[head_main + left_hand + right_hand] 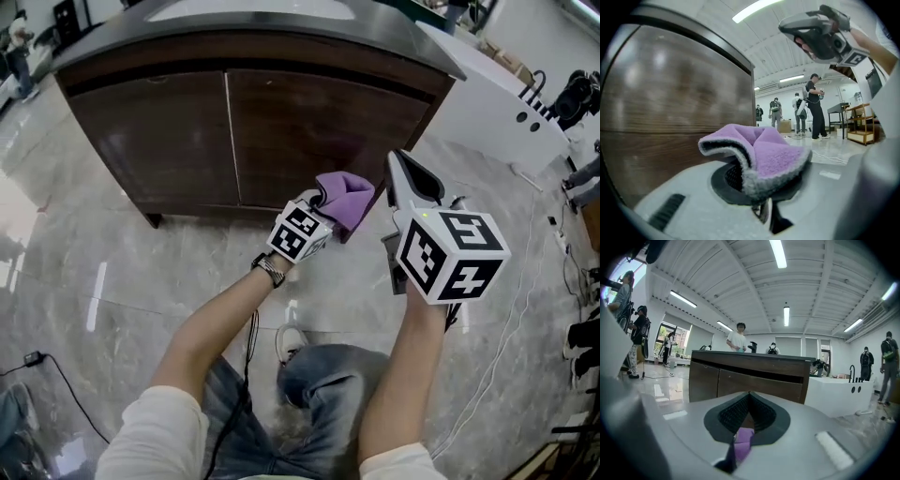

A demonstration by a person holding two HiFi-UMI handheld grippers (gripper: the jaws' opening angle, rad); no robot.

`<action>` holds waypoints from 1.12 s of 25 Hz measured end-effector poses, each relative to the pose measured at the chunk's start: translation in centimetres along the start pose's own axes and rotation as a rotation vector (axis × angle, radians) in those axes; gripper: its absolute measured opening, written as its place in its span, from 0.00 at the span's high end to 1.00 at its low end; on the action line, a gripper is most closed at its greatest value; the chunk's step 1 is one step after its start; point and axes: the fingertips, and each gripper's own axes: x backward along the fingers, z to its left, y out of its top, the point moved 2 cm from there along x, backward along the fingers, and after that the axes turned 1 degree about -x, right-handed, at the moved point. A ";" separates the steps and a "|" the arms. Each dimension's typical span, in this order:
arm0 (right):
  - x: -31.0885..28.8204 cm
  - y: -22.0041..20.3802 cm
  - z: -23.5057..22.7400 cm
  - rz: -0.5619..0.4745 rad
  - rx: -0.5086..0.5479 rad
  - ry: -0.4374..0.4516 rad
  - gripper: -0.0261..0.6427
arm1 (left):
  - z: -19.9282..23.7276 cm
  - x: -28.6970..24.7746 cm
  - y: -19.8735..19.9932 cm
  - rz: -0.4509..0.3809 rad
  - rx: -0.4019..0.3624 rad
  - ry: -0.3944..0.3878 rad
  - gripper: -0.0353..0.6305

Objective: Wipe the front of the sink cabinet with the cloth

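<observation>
The left tongs point(322, 208) clamp a purple cloth point(347, 199) near the sink cabinet point(187, 141) front; the right tongs point(749, 397) sit closed, empty.

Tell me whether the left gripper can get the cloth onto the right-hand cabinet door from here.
Probably yes. The left gripper is shut on the cloth close beside the right-hand cabinet door, low down, with nothing between them; the right gripper is off to the side.

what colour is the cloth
The cloth is purple with a grey edge, clearest in the left gripper view.
</observation>
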 end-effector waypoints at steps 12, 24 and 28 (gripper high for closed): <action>-4.1 0.7 7.2 0.002 0.028 0.160 0.95 | 5.9 15.5 4.1 -0.018 -0.083 0.237 0.88; -5.9 3.2 15.9 -0.090 0.076 0.389 0.95 | 9.2 31.0 8.3 -0.021 -0.122 0.501 0.88; -5.9 2.7 17.6 -0.082 0.135 0.434 0.95 | 9.4 35.7 10.0 -0.059 -0.126 0.587 0.88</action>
